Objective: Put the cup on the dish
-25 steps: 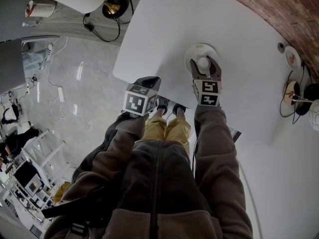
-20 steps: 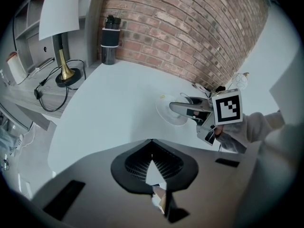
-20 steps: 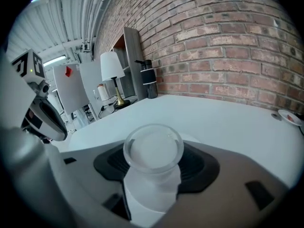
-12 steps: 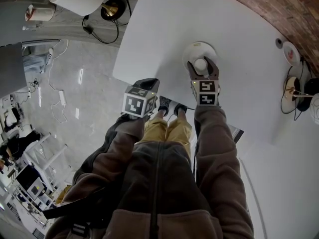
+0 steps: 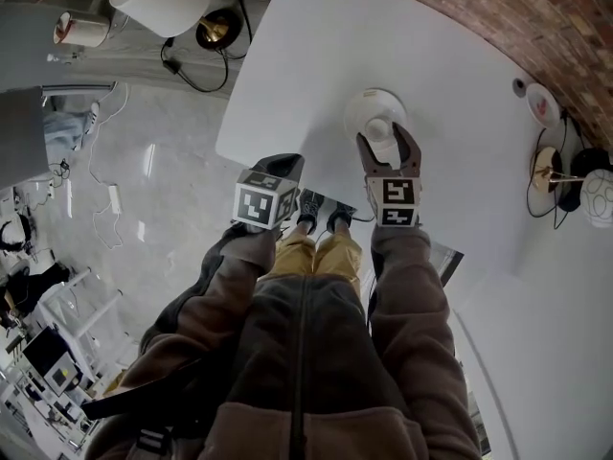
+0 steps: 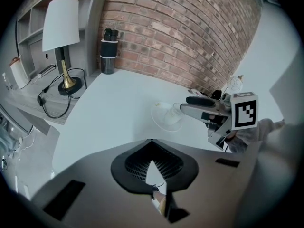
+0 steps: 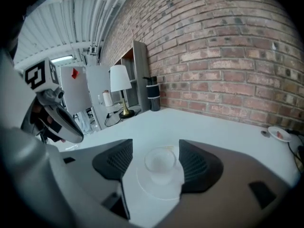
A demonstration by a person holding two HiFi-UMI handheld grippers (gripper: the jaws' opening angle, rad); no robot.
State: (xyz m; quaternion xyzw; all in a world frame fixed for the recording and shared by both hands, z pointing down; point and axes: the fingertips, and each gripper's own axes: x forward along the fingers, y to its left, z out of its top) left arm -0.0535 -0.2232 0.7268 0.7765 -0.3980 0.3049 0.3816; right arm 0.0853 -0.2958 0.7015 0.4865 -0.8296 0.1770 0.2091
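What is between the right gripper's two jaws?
The cup, standing on the dish, in the right gripper view. The jaws of the right gripper have just been opening and stand clear of it.

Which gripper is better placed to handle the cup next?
The right gripper. Its jaws have just been opening and flank the cup on the dish without touching it. The left gripper is shut, back at the table edge.

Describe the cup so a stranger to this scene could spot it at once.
On the white table by the brick wall, find the round white dish near the person's edge. The cup stands upright on it, translucent, the only thing on that dish.
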